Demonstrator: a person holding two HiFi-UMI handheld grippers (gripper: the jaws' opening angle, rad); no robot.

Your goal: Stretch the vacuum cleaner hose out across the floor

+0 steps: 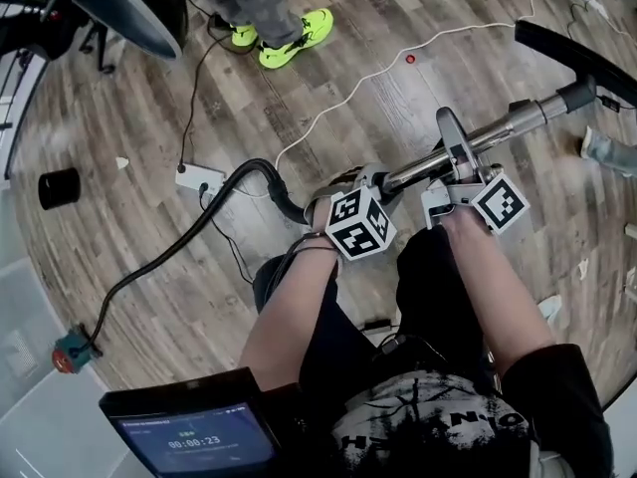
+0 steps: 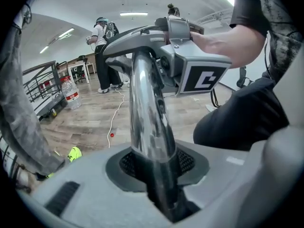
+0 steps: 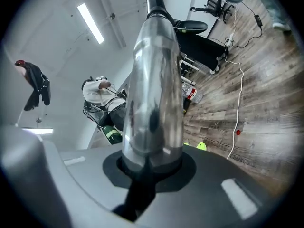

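Chrome, and plenty of it: both tongs were clamped on the vacuum's chrome wand point(image 1: 503, 127), the left tongs point(image 1: 343, 192) at its bent end and the right tongs point(image 1: 455, 167) further up. The black hose point(image 1: 199, 222) ran from the left tongs across the wood floor point(image 1: 398, 28) toward the lower left. The tablet point(image 1: 189, 436) read 00:00:23, but its smaller print was illegible. The wand's far end was hidden at the upper right.
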